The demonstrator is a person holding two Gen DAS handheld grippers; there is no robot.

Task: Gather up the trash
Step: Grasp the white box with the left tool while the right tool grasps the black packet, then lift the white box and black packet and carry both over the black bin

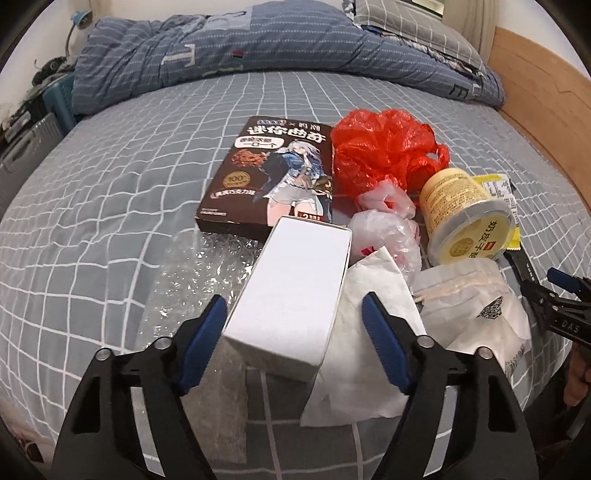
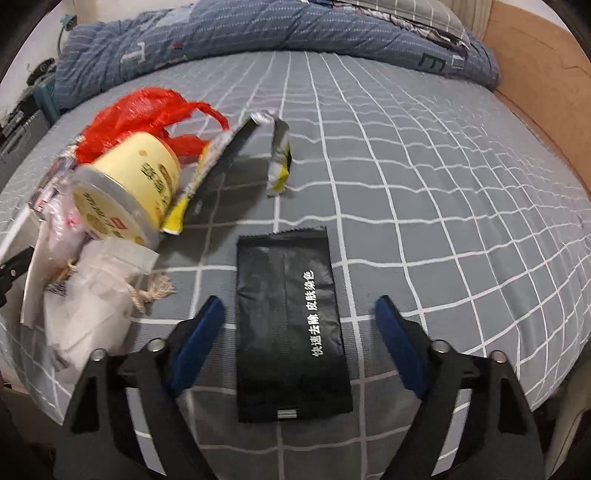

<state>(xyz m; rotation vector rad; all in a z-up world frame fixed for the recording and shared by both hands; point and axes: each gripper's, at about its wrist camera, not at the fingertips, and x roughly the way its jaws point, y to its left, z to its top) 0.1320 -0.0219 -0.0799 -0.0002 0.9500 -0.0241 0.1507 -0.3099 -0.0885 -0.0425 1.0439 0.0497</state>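
Trash lies on a grey checked bed sheet (image 1: 110,229). My left gripper (image 1: 295,314) is open around a white carton (image 1: 291,291), its blue pads either side and apart from it. Beyond lie a brown cookie box (image 1: 269,177), a red plastic bag (image 1: 384,151), clear bags (image 1: 388,229), a yellow tub (image 1: 465,218), white paper (image 1: 373,332) and bubble wrap (image 1: 192,273). My right gripper (image 2: 299,317) is open over a flat black sachet (image 2: 291,325). The tub (image 2: 125,192), the red bag (image 2: 140,114), a drawstring pouch (image 2: 96,295) and a crumpled silver-yellow wrapper (image 2: 279,158) also show there.
A rolled blue quilt (image 1: 221,55) and a pillow (image 1: 417,29) lie at the far end. A wooden bed frame (image 1: 546,110) runs along the right. A black-and-yellow packet (image 2: 218,166) leans by the tub. Clutter stands off the bed at far left.
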